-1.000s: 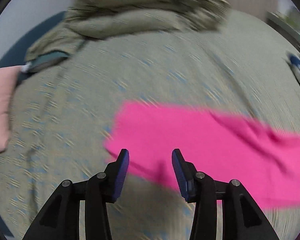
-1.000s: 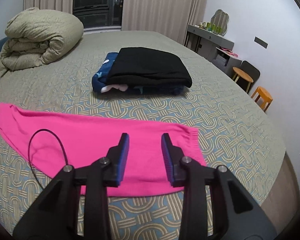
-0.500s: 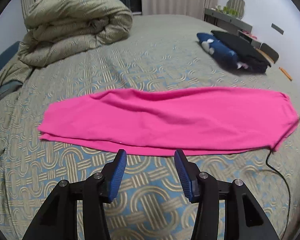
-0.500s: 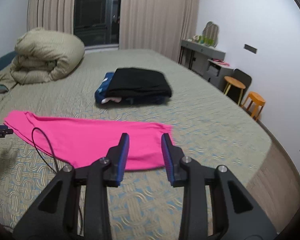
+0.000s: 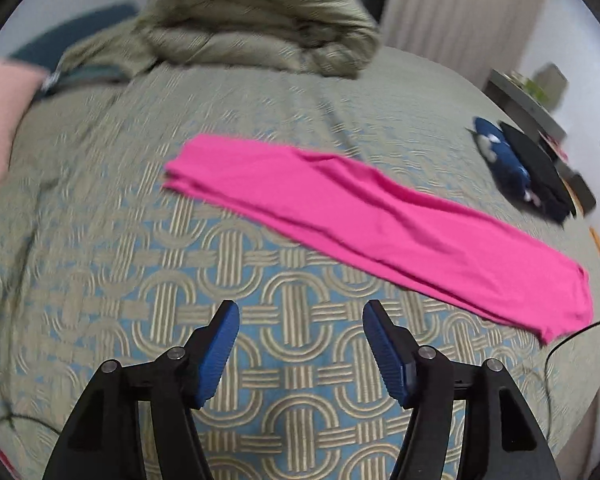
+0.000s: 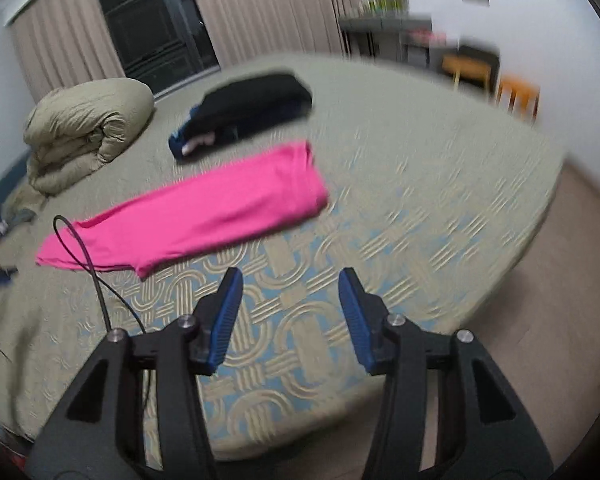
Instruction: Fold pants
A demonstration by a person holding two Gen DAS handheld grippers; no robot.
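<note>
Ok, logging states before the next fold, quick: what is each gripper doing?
Left gripper: open, empty, short of the pink pants.
Right gripper: open, empty.

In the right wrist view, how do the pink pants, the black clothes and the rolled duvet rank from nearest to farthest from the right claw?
1. Pink pants, ahead, slightly left.
2. Black clothes, behind the pants.
3. Rolled duvet, far left, near the window.
The right claw is open, holding nothing.

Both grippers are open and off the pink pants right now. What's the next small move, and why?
Probably bring the left gripper forward to the leg-end of the pink pants. They lie as one long flat strip on the bed, and both it and the right gripper hang open, short of the cloth.
</note>
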